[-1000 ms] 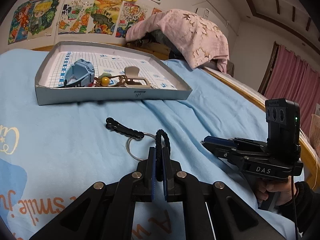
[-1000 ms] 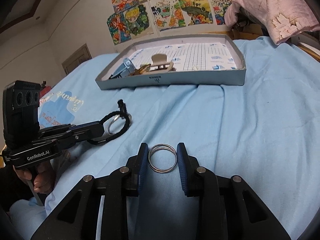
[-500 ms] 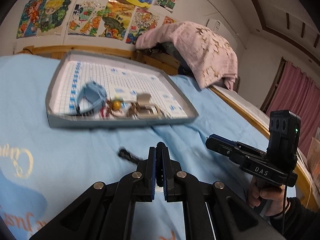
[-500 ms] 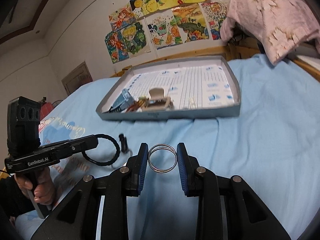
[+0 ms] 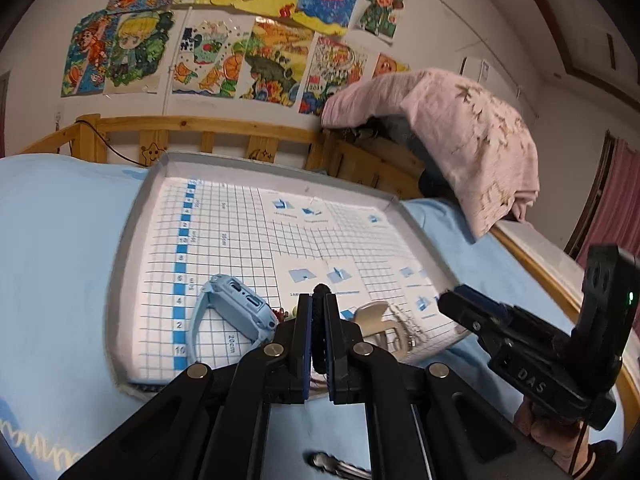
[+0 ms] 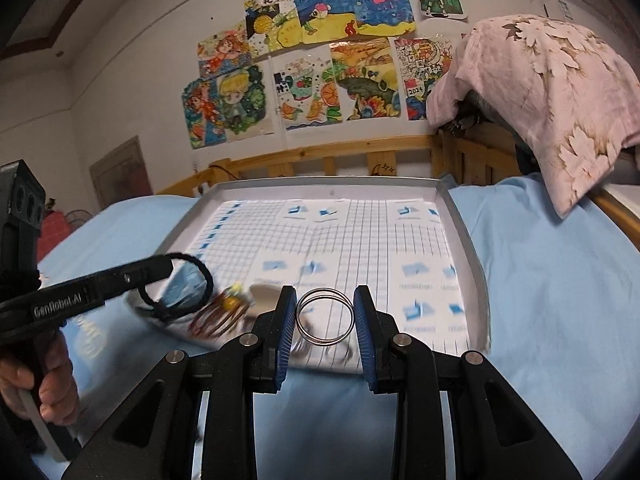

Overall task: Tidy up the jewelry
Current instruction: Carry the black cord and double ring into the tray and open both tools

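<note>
So right now I've got both hands loaded. My left gripper is clamped tight on a black braided cord loop, and my right gripper is pinched on a pair of thin silver rings, held flat-on so I see the full circles between the blue pads.

The thing that matters for the drop: the grey tray sits dead ahead of both grippers, long side running left to right across me, near wall closest. In the right wrist view my right fingertips look to be over the tray's near edge already, and the left gripper comes in from the tray's left end, cord loop hanging over the near-left corner. Can't say which hand is really closer, it's a near tie.

That near-left corner is crowded: a light blue plastic smartwatch, a brownish beaded bracelet with a yellow bead, and a beige hair clip beside it. The rest of the tray toward the far wall is just bare gridded paper liner.

Material-wise: the cord is soft and floppy, so I expect it to slump wherever it lands. The rings are hard, smooth metal, and I'd guess they'll roll or skate on that slick paper if released on edge. The tray rests on a soft blue bedsheet, so it's probably a bit wobbly.
</note>
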Tool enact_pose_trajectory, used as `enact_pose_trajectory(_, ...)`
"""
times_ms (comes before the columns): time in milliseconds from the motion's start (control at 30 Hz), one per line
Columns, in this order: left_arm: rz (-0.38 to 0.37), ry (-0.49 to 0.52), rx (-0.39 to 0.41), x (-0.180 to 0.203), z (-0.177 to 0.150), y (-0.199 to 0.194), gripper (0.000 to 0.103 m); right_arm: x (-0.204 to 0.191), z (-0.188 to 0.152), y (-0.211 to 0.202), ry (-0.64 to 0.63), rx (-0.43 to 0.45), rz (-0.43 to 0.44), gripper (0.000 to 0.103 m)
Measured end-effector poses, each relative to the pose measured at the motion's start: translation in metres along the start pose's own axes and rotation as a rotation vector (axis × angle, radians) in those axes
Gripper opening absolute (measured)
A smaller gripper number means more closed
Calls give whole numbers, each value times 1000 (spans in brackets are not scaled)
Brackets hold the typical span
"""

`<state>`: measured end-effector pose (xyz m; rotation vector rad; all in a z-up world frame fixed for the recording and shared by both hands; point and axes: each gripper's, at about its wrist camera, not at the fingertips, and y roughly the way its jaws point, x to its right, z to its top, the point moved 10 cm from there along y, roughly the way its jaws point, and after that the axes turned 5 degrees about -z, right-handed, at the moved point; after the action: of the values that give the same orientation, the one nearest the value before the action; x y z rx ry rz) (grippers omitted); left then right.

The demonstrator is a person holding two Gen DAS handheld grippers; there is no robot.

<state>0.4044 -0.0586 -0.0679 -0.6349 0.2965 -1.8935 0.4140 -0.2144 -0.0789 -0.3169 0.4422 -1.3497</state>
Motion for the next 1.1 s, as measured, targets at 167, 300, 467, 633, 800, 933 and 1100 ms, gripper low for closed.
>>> enact_pose_trajectory(167,10,17,-43,-3,-11,18,6,3,-2,31,9,-48,-7,26)
enact_pose_trajectory(300,6,18,-65,-5,-17,25,6,7,-14,44,26,-93,-6,26)
enact_pose_trajectory(467,26,3,-86,-10,-22,28,6,6,-25,54,31,-138,1,26)
enact_pose_trajectory(633,59,14,-85,-13,-21,26,7,8,-28,54,38,-142,-4,27)
enact_pose_trajectory(800,63,38,-68,-9,-19,21,13,17,-23,45,71,-101,-20,40)
enact_pose_trajectory(933,83,53,-17,-4,-13,10,36,23,-21,38,87,-71,-28,46)
enact_pose_trajectory(1100,84,23,71,-3,-4,-16,54,29,-12,15,107,3,-44,56)
